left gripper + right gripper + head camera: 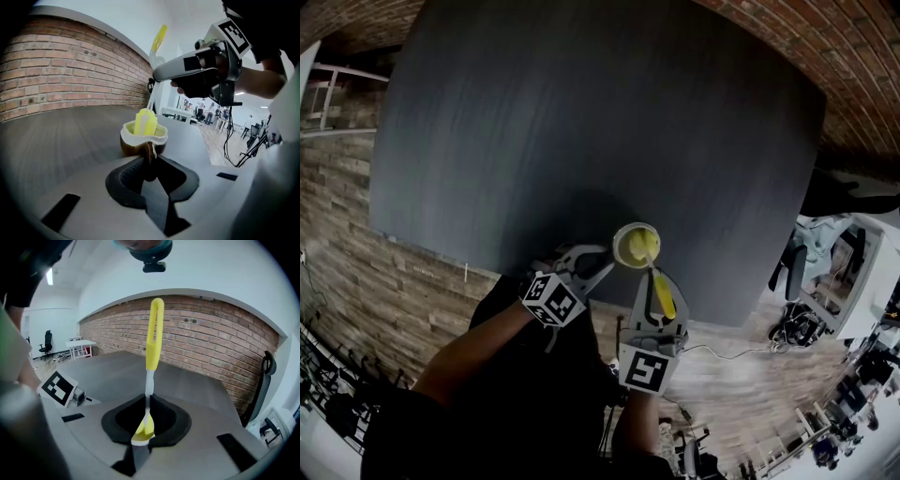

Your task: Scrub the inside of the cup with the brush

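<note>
A small brown cup with a cream inside stands near the front edge of the dark table. My left gripper is shut on the cup's handle, and the cup sits just beyond its jaws. The yellow brush has its head down inside the cup. My right gripper is shut on the brush's thin shaft. Its yellow looped handle rises above the jaws. The cup's rim shows just below them. The right gripper hangs above the cup in the left gripper view.
The dark table stretches away from the cup toward a brick wall. A black chair stands at the table's far right. The table's front edge lies close to the cup. Desks and gear stand off to the right.
</note>
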Available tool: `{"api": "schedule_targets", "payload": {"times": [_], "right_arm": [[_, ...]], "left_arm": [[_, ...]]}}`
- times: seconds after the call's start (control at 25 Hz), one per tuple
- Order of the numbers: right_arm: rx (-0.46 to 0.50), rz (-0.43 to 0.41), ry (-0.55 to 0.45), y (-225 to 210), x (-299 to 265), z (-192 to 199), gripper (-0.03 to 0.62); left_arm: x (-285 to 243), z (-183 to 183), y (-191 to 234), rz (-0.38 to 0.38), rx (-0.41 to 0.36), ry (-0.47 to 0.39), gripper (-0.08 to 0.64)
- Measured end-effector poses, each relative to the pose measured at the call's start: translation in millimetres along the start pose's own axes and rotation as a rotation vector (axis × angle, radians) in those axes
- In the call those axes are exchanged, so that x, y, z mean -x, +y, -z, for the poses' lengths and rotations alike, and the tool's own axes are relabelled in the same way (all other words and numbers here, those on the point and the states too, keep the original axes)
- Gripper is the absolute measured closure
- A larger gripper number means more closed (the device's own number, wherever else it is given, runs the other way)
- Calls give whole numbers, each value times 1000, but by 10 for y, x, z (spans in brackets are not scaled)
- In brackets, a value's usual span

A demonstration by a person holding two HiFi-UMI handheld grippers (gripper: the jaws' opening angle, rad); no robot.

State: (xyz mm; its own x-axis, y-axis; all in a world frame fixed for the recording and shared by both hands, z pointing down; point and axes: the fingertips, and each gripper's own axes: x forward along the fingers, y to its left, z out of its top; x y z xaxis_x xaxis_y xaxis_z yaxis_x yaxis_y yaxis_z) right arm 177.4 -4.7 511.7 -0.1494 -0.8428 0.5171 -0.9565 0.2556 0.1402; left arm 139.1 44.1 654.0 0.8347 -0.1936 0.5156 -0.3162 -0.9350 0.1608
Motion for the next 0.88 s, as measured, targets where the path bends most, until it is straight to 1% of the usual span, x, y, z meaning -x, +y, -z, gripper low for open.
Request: {"api": "schedule_targets", "payload": {"times": [0.08, 0.2, 0.4, 0.56, 0.76, 0.88], "right_arm": [[-12, 12, -33, 25, -31, -40, 545], [-34, 2, -47, 93, -67, -37, 545], [-160, -95, -65, 173, -90, -69, 546], [-187, -113, -39, 146, -54, -50, 546], [-162, -128, 6, 171, 39, -6, 545], [-108, -93, 40, 100, 83, 48, 545]], "left_arm": [[-1, -5, 4, 1, 3, 0, 480], [-10, -1, 11, 3, 1, 1, 480], [-3, 9, 11, 3, -1, -1, 480], [-21, 0, 3, 3, 2, 2, 480], [5, 11, 8, 2, 2, 5, 480], [1, 10, 3, 1, 4, 6, 480]]}}
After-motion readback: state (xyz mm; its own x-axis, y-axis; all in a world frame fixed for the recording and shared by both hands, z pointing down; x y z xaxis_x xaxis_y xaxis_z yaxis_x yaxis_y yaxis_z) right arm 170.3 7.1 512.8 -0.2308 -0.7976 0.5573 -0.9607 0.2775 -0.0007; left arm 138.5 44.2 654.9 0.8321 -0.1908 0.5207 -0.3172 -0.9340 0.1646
